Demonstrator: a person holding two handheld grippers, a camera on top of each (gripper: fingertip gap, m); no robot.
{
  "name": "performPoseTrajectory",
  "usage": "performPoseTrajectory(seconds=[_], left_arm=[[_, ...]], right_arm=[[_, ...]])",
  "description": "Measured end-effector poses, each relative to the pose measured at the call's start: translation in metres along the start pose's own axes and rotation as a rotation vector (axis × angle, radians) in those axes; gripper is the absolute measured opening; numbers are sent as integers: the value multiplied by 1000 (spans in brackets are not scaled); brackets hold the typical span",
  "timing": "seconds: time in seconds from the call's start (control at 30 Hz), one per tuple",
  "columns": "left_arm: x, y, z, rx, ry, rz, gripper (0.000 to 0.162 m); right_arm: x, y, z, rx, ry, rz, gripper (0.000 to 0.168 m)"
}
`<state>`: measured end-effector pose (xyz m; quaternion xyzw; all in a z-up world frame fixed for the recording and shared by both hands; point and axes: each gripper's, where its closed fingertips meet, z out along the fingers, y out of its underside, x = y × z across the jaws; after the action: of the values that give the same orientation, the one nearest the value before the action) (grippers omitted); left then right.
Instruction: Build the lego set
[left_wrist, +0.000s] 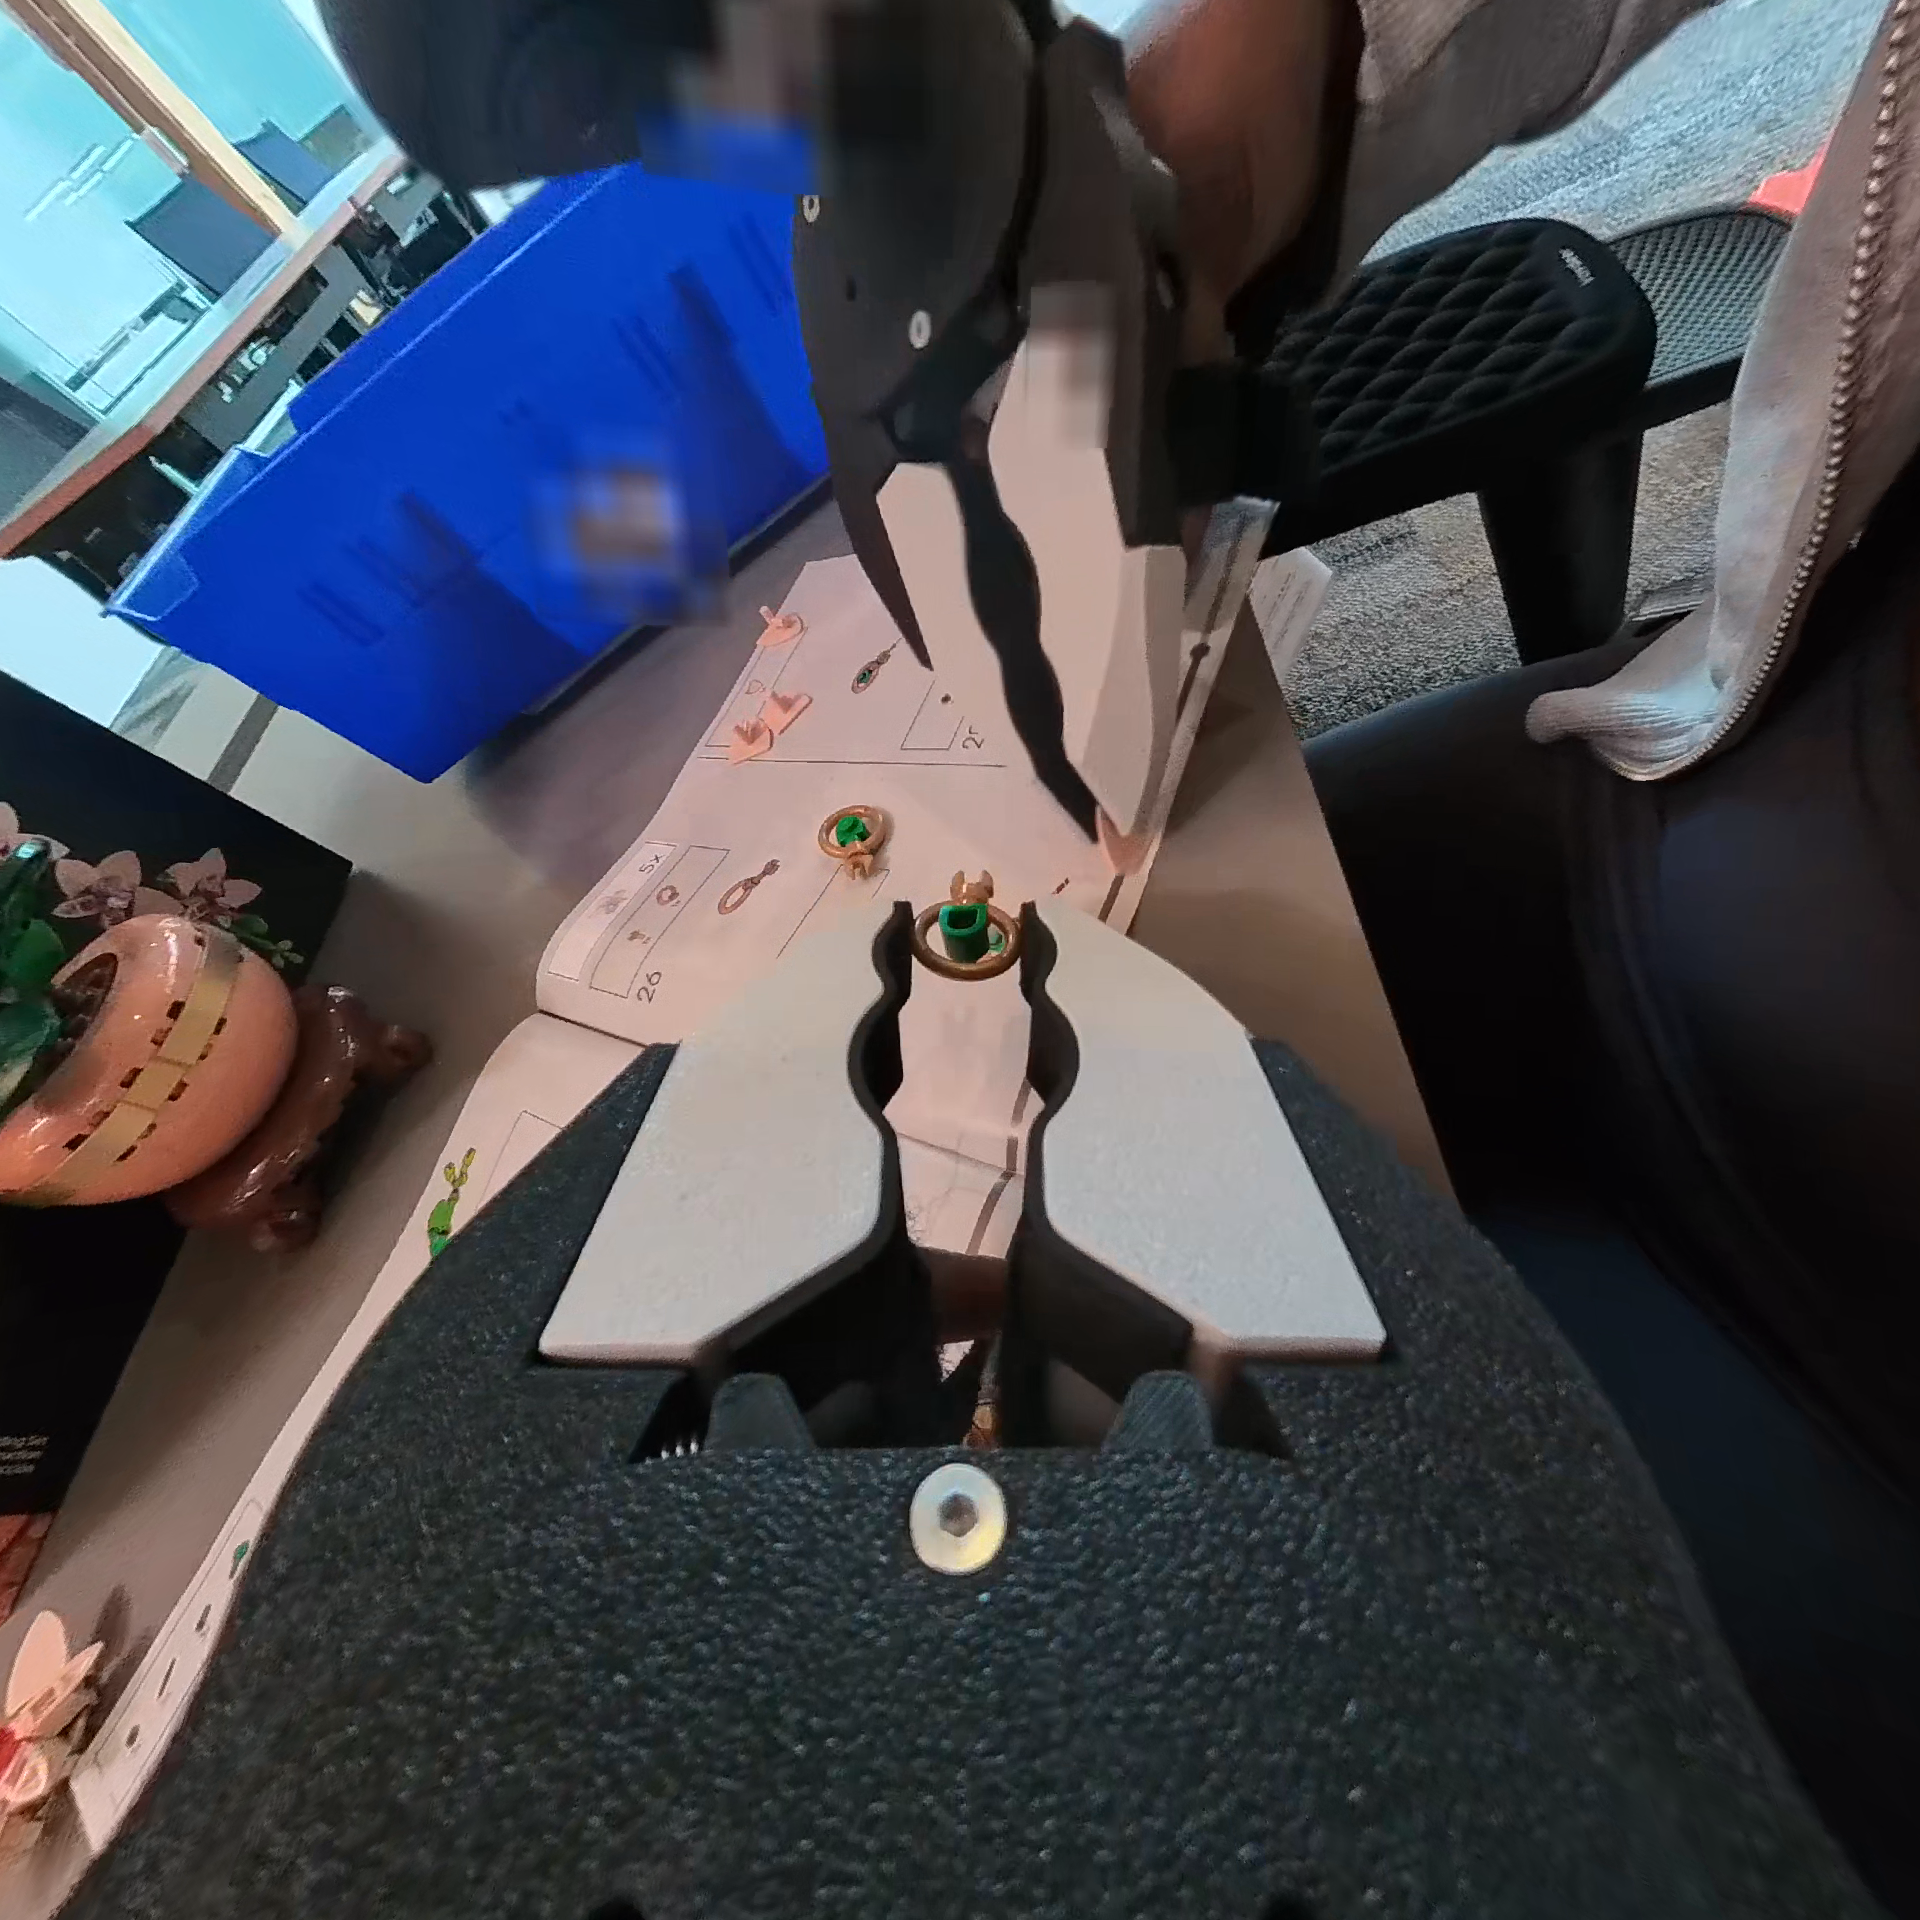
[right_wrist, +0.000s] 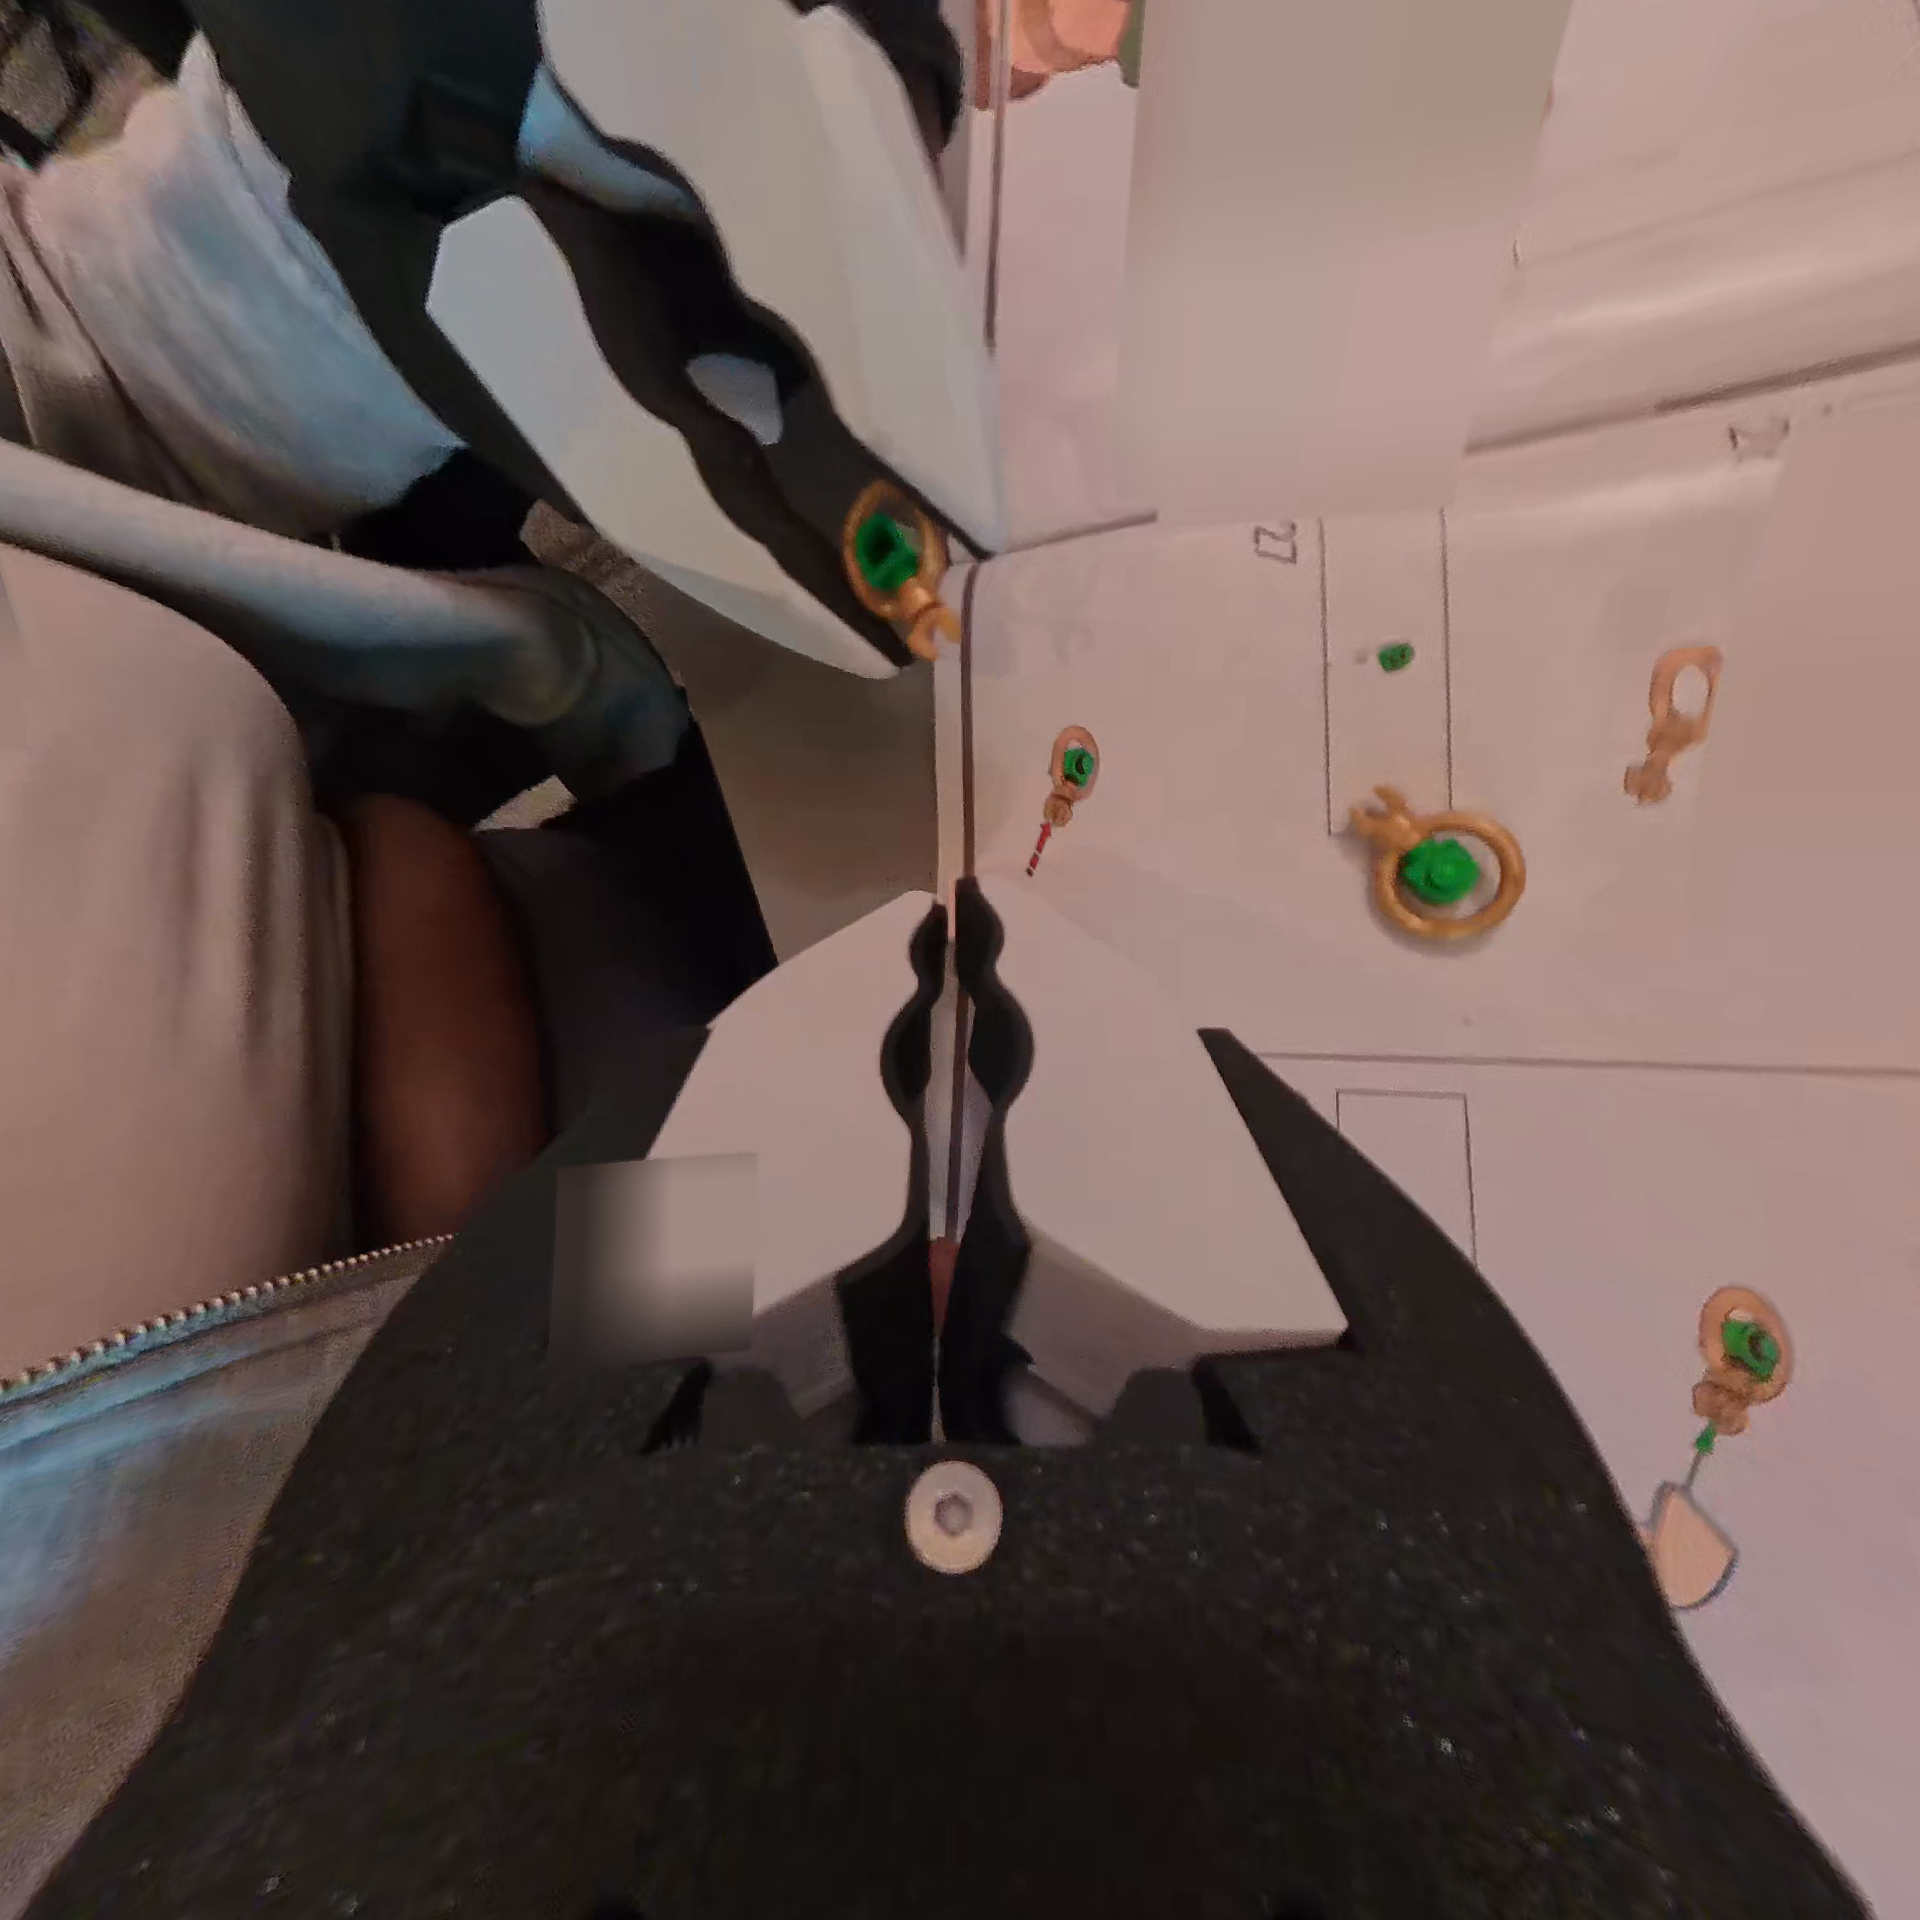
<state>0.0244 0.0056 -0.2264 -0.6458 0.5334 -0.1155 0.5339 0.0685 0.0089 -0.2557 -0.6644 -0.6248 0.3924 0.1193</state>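
Left tongs (left_wrist: 961, 940) pinched a gold ring (left_wrist: 958, 940) at frame centre, seemingly ready for assembly, while right tongs (right_wrist: 954, 899) clamped the booklet (right_wrist: 1195, 644) edge, probably steadying it.

The instruction booklet (left_wrist: 831, 810) lies on the tabletop (left_wrist: 436, 935); a ring piece (left_wrist: 850, 834) rests on it, the bin (left_wrist: 499, 457) behind, the box (left_wrist: 125, 1018) to its left.

Glossy gold plastic ring (left_wrist: 961, 940) (green stud inside), matt paper booklet (left_wrist: 935, 821).
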Motion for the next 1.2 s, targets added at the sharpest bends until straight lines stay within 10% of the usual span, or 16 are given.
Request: performPoseTrajectory(seconds=[0.23, 0.47, 0.9, 1.0, 1.2], left_arm=[[-7, -9, -11, 97, -1, -83, 19], [-10, -8, -14, 110, 15, -119, 19], [-3, -2, -7, 41, 28, -67, 19], [-2, -3, -6, 40, 23, -67, 19], [-5, -9, -2, 62, -6, -75, 19]], right_arm=[[-1, -36, -12, 104, 364, -1118, 2], [12, -13, -7, -18, 224, -1246, 29], [40, 5, -51, -62, 255, -815, 25], [61, -1, -74, -30, 487, -565, 7], [11, 30, -44, -20, 426, -81, 27]])
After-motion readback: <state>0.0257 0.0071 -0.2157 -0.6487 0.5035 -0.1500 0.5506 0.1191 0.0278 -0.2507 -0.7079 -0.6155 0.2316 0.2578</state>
